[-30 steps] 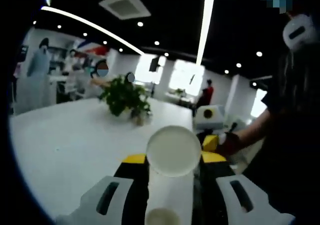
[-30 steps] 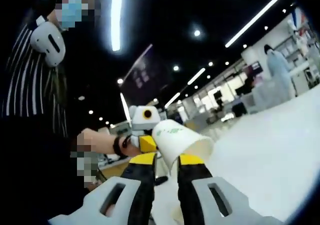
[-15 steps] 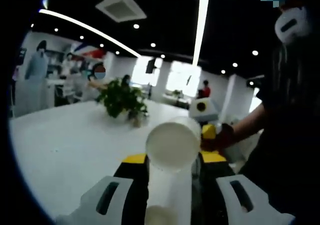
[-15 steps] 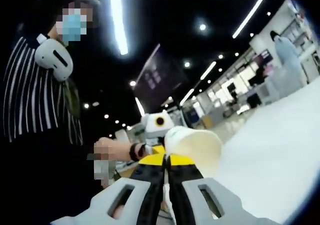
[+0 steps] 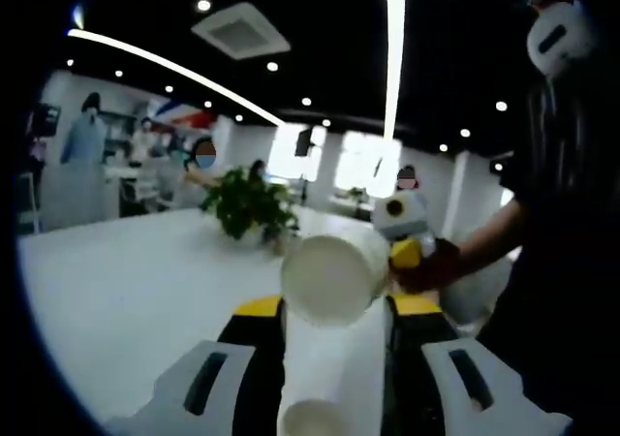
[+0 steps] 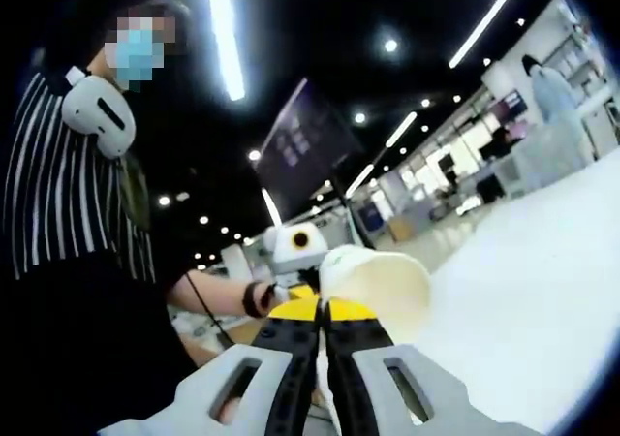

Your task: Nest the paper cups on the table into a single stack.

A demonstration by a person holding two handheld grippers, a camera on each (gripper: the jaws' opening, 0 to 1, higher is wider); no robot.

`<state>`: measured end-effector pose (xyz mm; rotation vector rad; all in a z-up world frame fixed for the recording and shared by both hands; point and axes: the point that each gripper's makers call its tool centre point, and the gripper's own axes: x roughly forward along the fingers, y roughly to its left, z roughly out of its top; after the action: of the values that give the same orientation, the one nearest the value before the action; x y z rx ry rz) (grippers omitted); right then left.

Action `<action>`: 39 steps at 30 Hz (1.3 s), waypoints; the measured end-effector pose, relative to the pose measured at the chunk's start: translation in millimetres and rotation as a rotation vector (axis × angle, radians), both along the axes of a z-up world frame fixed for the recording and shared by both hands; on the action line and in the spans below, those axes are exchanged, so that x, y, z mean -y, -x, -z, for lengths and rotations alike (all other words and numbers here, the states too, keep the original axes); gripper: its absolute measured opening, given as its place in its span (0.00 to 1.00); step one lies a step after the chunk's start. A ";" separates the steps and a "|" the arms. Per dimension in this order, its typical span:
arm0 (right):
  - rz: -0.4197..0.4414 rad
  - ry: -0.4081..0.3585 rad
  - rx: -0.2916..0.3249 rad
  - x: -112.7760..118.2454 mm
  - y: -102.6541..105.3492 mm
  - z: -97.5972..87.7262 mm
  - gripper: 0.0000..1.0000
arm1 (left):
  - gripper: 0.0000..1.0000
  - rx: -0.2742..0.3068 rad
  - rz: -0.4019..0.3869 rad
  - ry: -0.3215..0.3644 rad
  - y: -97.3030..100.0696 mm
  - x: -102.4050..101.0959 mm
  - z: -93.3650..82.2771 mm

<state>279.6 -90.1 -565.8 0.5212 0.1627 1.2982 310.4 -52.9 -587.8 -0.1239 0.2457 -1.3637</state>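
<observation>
The right gripper (image 6: 323,331) has its jaws pinched nearly together on a cup's (image 6: 376,283) wall, tighter than a second ago. The left gripper (image 5: 327,331) clamps a cup stack (image 5: 332,291), its closed base pointing forward. The two have drawn closer (probably lining up to nest). Beyond lies the white counter (image 5: 116,281).

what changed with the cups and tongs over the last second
The right tongs closed further on their paper cup, whose open mouth swung round toward the camera. The left tongs kept their grip on the cup stack, its base still facing the camera. The white table looks unchanged.
</observation>
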 end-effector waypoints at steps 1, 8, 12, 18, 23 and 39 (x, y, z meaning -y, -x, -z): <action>0.006 0.005 -0.001 0.5 -1.0 1.5 0.00 | 0.41 0.001 -0.004 -0.002 -0.1 -1.1 1.8; 0.028 0.041 -0.026 3.4 -5.7 11.8 0.00 | 0.53 0.016 -0.057 -0.004 -1.4 -10.3 9.0; 0.043 0.085 -0.043 5.4 -11.7 19.1 0.00 | 0.63 0.024 -0.096 -0.024 -3.6 -17.4 17.3; 0.047 0.209 -0.037 6.6 -20.5 32.3 0.00 | 0.68 0.021 -0.120 -0.050 -1.2 -26.7 27.9; 0.020 0.266 -0.010 1.0 -21.6 30.6 0.00 | 0.76 0.043 -0.131 -0.092 4.6 -31.8 39.1; -0.060 0.428 0.065 -4.9 -25.3 26.2 0.00 | 0.99 0.099 -0.221 -0.143 -0.3 -50.7 52.9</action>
<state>304.9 -85.2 -592.0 0.1092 0.3944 1.2908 310.7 -2.2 -640.7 0.0354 0.2389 -1.1259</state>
